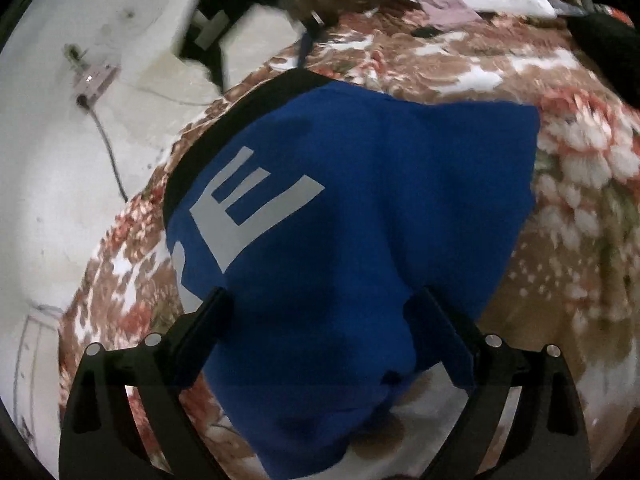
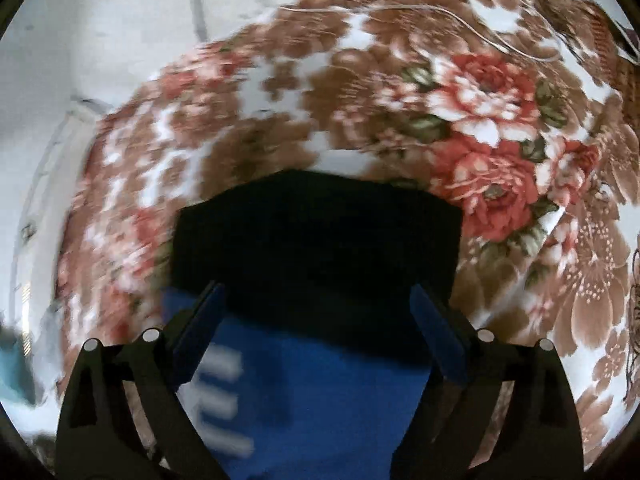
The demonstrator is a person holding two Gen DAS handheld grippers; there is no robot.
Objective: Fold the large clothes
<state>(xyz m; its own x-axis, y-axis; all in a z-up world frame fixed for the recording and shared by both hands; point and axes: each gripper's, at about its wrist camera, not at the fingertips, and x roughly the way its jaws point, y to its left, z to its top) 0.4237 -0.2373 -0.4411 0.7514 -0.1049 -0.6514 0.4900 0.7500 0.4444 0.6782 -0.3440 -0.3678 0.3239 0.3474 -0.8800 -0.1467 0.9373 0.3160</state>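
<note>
A blue garment [image 1: 360, 184] with large grey letters [image 1: 256, 208] and a black band [image 1: 224, 120] along its far-left edge lies on a floral blanket [image 1: 568, 184]. My left gripper [image 1: 320, 308] hangs just above its near, bunched part. The jaws stand wide apart, and blue cloth lies between the fingers [image 1: 212, 320] without being pinched. In the right wrist view my right gripper [image 2: 318, 292] is open over the same garment. Its black band [image 2: 316, 232] lies just beyond the fingertips and the blue part [image 2: 320, 400] below them. Neither gripper holds anything.
The brown, white and red floral blanket [image 2: 480, 100] covers the bed. A thin white cable [image 2: 440, 10] lies on it. Left of the bed is pale floor with a power strip [image 1: 94, 80] and cord. Loose clothes [image 1: 448, 4] and a dark item [image 1: 608, 48] lie at the far side.
</note>
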